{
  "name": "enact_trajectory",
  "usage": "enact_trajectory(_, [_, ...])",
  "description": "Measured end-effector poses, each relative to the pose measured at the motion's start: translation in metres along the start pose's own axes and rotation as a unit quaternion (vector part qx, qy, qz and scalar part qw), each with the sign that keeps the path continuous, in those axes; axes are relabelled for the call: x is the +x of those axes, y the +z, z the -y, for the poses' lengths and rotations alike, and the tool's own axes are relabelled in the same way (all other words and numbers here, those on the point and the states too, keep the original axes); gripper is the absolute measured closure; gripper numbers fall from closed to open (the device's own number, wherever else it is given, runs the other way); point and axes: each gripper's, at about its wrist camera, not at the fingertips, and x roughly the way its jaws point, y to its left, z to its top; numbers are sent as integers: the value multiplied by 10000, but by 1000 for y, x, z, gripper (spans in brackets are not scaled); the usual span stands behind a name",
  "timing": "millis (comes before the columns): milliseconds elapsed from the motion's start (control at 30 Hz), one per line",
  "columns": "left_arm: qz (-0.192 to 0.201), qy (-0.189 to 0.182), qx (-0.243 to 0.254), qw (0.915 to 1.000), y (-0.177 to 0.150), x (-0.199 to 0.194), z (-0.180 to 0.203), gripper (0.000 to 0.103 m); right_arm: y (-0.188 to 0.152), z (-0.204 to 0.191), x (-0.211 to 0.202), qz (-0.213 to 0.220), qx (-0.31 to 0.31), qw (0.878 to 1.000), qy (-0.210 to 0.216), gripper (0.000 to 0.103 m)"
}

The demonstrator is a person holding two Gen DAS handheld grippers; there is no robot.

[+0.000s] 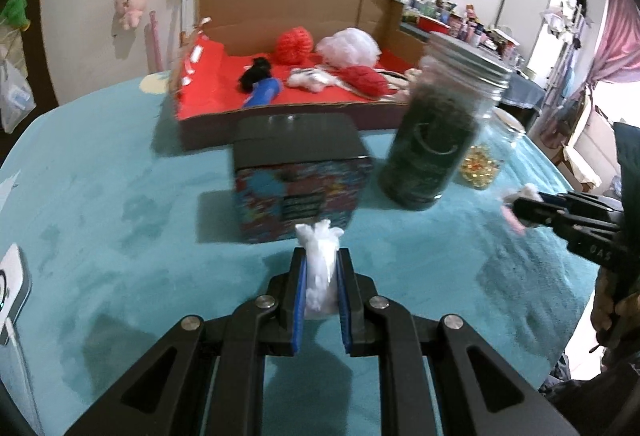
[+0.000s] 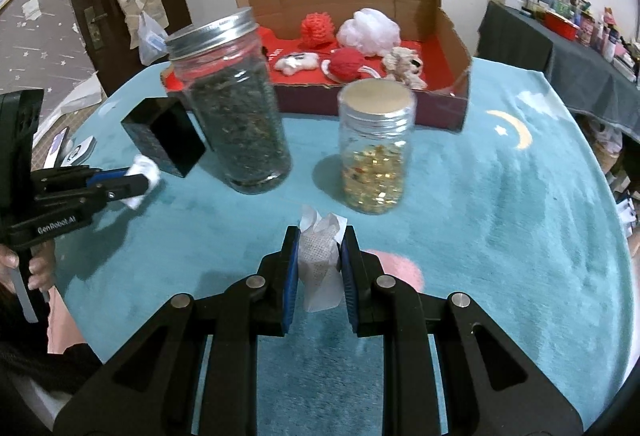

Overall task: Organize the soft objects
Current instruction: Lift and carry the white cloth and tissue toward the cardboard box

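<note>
Each claw is clamped on a white pouch: the left claw (image 1: 322, 268) grips one (image 1: 320, 276), the right claw (image 2: 320, 256) another (image 2: 320, 268). Both hang above the teal surface (image 2: 500, 236), on the near side of the dark jar (image 2: 236, 115).

Two soft bits are up off the teal tabletop right now: a crinkly white wad (image 1: 320, 268) pinched upright in the left hand-held gripper (image 1: 322, 260), and a white mesh pouch (image 2: 320, 260) (looks like a tea-bag sort of thing) clamped in the right hand-held gripper (image 2: 319, 240). The rest of the soft stuff sits in the red-lined cardboard box (image 2: 452, 35): red yarn ball (image 2: 347, 64), white puff (image 2: 370, 29).
</note>
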Motion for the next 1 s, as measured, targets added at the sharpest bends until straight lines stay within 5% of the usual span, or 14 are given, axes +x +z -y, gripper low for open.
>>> enact_trajectory(467, [-131, 437, -107, 9989, 5, 3, -57, 88, 1, 44, 3, -153, 253, 9991, -313, 84])
enact_trajectory(1000, [-189, -20, 477, 9987, 42, 20, -82, 88, 41, 79, 23, -224, -7, 9995, -210, 84])
